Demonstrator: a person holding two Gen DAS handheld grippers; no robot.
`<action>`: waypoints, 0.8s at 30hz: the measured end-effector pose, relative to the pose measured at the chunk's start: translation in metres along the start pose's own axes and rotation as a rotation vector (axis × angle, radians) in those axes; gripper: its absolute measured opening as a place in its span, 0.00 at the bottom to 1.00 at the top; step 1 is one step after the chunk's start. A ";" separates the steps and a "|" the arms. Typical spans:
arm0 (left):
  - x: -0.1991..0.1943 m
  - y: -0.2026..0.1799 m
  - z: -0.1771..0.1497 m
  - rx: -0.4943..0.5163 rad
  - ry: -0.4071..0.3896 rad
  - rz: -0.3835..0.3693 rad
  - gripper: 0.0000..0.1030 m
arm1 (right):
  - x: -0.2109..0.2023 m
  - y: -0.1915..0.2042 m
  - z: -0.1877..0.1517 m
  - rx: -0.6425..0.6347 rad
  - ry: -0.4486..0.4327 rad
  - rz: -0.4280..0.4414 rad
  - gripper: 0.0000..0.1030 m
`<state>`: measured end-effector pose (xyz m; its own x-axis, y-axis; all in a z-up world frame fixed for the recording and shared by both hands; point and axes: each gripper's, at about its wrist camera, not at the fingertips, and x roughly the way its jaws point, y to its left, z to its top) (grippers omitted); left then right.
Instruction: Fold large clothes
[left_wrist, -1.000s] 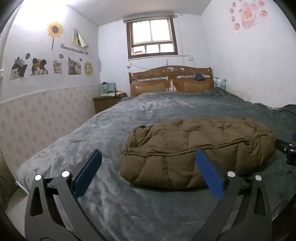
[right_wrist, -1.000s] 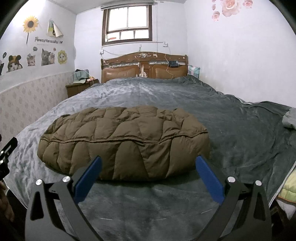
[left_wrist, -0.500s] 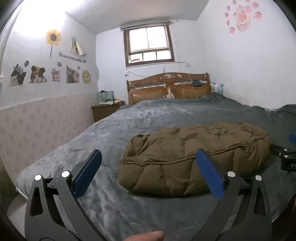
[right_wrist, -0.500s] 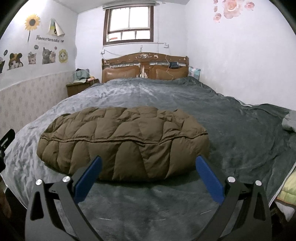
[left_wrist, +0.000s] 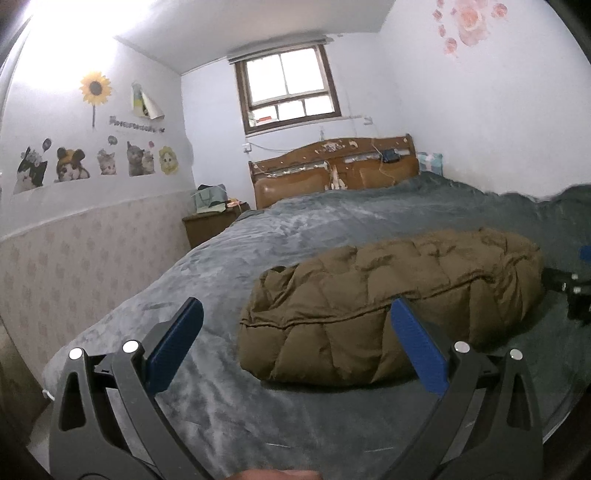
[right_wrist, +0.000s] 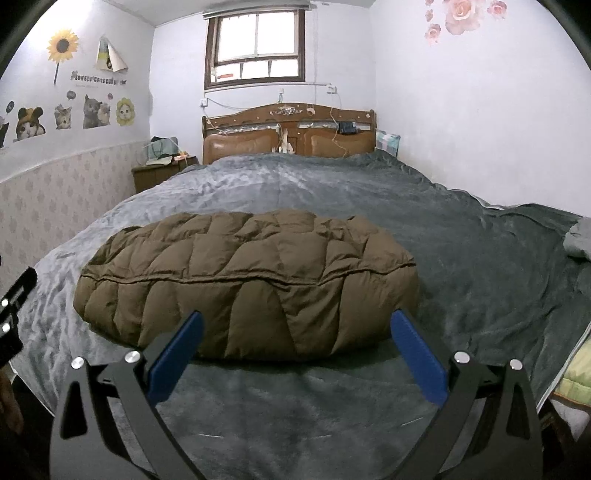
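Lying folded into a thick bundle on the bed (right_wrist: 480, 258), the jacket (right_wrist: 247, 280) looks finished, which would explain why the left gripper (left_wrist: 295, 347) and right gripper (right_wrist: 295, 347) hang short of it, jaws apart and empty.

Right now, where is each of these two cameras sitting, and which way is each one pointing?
Left wrist view: rides on the left tool, facing up the bed toward the headboard; its open blue fingers and a bit of hand at the bottom edge show.
Right wrist view: rides on the right tool, facing the same way, squarely at the folded brown jacket; its open fingers show.
Shared: jacket, bed, window, and each glimpses the other tool at its edge.
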<state>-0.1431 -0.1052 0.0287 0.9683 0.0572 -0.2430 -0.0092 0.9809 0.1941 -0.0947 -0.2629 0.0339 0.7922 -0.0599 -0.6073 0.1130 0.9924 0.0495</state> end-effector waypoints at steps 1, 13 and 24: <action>0.000 -0.001 0.000 0.002 -0.002 -0.004 0.97 | 0.000 0.000 0.000 0.000 0.001 0.002 0.98; 0.002 0.007 0.002 -0.057 0.021 -0.022 0.97 | -0.001 0.000 0.000 -0.003 0.001 0.001 0.98; 0.002 0.007 0.002 -0.063 0.028 -0.047 0.97 | 0.000 0.000 -0.001 0.005 0.000 -0.001 0.98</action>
<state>-0.1402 -0.0989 0.0318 0.9608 0.0151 -0.2767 0.0196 0.9923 0.1221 -0.0953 -0.2633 0.0335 0.7922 -0.0607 -0.6072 0.1164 0.9918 0.0527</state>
